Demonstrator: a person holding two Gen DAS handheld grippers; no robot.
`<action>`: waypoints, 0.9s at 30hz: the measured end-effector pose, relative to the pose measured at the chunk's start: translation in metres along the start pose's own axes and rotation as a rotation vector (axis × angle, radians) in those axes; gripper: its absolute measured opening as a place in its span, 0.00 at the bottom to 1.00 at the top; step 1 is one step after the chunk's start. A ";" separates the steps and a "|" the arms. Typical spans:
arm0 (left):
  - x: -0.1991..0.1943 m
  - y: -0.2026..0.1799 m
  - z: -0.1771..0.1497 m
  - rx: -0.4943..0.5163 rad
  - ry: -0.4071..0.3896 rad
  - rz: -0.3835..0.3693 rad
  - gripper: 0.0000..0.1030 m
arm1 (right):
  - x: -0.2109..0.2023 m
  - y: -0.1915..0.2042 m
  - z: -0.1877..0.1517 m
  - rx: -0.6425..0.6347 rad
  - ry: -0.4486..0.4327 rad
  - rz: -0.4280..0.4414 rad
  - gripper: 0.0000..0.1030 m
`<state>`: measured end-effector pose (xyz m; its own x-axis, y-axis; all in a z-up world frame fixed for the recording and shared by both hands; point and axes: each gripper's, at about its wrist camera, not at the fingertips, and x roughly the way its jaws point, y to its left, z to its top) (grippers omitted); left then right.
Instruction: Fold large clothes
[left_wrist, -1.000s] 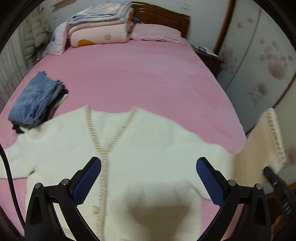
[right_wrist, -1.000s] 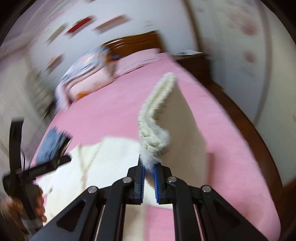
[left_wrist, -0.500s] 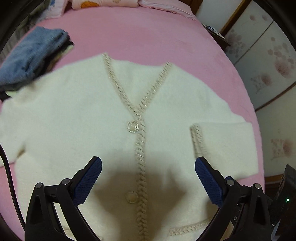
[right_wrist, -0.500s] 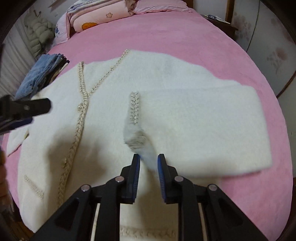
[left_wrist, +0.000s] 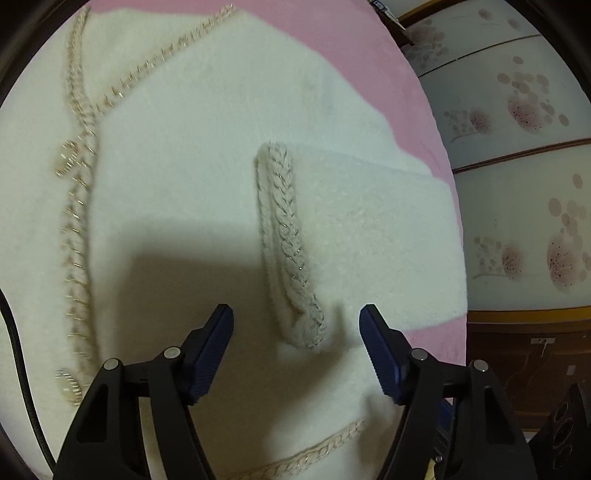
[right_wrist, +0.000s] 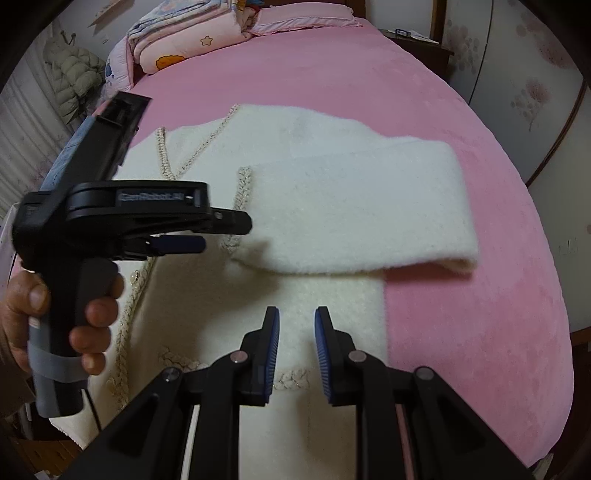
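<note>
- The right claw (right_wrist: 295, 332) sits nearest in its own view, its blue pads (right_wrist: 272, 347) a narrow gap apart with nothing between them, released above the lower front of the cardigan (right_wrist: 332, 206).
- The left claw (left_wrist: 295, 325) has just been closing, yet its pads still stand well apart and press on nothing; the near end of the braided cuff (left_wrist: 284, 236) lies between them, below the tips.
- In the right wrist view, a hand (right_wrist: 48, 314) at the near left grips the handle of the left claw, which points to the right across the cardigan's front.
- The cream, fuzzy cardigan lies flat, front up, on the pink bed (right_wrist: 461, 314), its braided hem (left_wrist: 314, 454) nearest the cameras.
- Its right sleeve (right_wrist: 362, 206) is folded inward across the chest, the fold at the right edge and the cuff ending near the middle (the cuff's braid runs near to far).
- A braided placket (left_wrist: 79, 229) with round buttons (left_wrist: 66, 158) runs up the left side of the left wrist view and opens into a V neckline farther off.
- Beyond the cardigan's left side, something blue (right_wrist: 68, 147) shows behind the left claw (mostly hidden, so I cannot tell what it is).
- At the far end of the bed, folded quilts (right_wrist: 184, 33) are stacked beside a pink pillow (right_wrist: 306, 16).
- Floral-patterned panels (left_wrist: 517, 166) stand to the right of the bed.
</note>
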<state>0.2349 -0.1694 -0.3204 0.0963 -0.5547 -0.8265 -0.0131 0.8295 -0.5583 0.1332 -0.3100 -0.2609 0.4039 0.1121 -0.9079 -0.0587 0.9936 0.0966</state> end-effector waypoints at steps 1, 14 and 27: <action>0.004 -0.002 -0.001 -0.011 -0.002 -0.002 0.60 | 0.000 -0.002 -0.001 0.008 0.001 0.003 0.19; -0.013 -0.049 0.008 -0.060 -0.112 0.002 0.14 | -0.010 -0.038 -0.005 0.091 -0.003 0.019 0.19; -0.202 -0.041 0.027 0.031 -0.616 0.170 0.14 | 0.007 -0.057 0.027 0.171 -0.070 -0.003 0.21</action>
<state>0.2430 -0.0899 -0.1287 0.6497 -0.2845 -0.7050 -0.0501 0.9093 -0.4132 0.1635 -0.3654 -0.2617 0.4665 0.1038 -0.8784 0.0959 0.9813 0.1669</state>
